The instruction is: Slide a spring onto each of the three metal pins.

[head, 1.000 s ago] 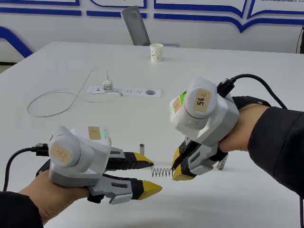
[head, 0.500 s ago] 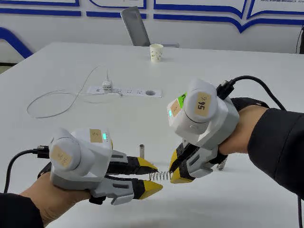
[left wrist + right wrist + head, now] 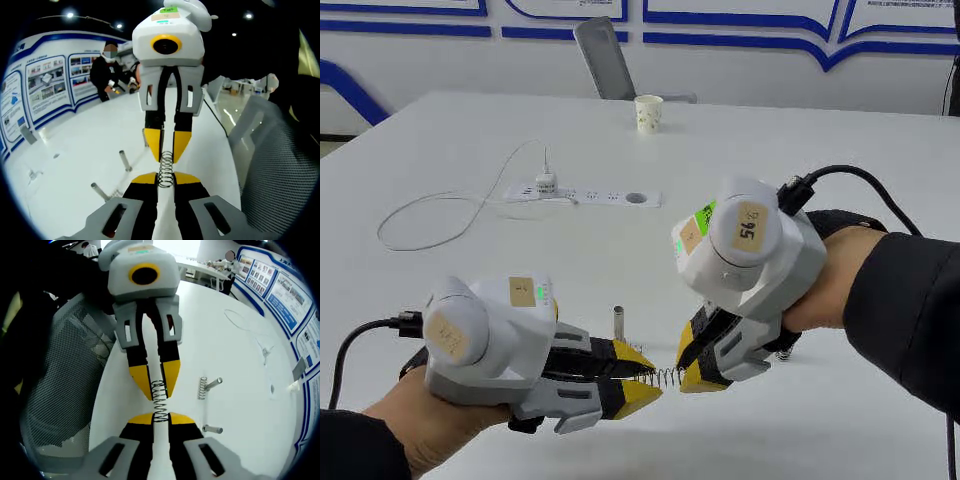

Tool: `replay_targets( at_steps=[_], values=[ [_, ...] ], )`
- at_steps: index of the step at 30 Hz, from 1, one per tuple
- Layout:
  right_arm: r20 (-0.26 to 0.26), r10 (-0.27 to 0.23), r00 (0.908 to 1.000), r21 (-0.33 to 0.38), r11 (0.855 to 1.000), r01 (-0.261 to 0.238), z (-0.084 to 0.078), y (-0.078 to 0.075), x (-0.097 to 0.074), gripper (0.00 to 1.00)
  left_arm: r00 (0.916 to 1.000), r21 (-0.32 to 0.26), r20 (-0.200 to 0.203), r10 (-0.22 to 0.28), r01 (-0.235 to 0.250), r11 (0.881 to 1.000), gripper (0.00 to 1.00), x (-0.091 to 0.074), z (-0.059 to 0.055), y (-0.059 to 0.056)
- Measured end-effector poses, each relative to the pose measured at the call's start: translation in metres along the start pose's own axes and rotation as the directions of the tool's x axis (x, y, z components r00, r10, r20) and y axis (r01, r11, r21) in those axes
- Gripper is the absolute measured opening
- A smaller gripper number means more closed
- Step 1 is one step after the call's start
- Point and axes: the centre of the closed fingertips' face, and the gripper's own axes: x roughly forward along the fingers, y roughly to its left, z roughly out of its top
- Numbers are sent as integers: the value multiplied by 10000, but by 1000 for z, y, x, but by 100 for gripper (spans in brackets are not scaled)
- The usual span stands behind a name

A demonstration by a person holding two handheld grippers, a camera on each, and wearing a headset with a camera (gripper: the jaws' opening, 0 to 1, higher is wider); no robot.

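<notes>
Two grippers are squeezing one spring (image 3: 667, 376), my left gripper (image 3: 642, 382) and right gripper (image 3: 691, 373) each pinching an end with jaws almost shut, just nearer than the bare pin (image 3: 618, 322), and I am fearing it popping away if both are pulling.

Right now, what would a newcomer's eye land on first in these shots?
One spring held end to end between the two grippers, low in the centre of the head view: the left gripper and right gripper each have their jaws closed on an end. Just behind it a metal pin stands upright on the white table. Farther back lie a power strip and a paper cup.
</notes>
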Motion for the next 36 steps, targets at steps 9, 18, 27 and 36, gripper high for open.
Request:
replay_targets(
  at_steps=[9, 18, 27, 36],
  values=[
    [-54, 120, 9999, 104, 9999, -119, -3, 4, 1, 12, 9998, -28, 99, -192, 192, 9998, 10, 1, 1, -5],
    [-64, 199, 9998, 219, 9996, -197, -9, 4, 5, 13, 9993, -81, 292, -250, 253, 9996, 10, 0, 6, -6],
    [83, 53, 10000, 223, 9997, -55, -3, 1, -4, 12, 9994, -129, 311, -154, 158, 9998, 10, 0, 5, -3],
    [426, -37, 9991, 200, 9998, 29, 11, -1, -12, 12, 9997, -181, 246, -64, 68, 9998, 10, 0, 3, -1]
  ],
)
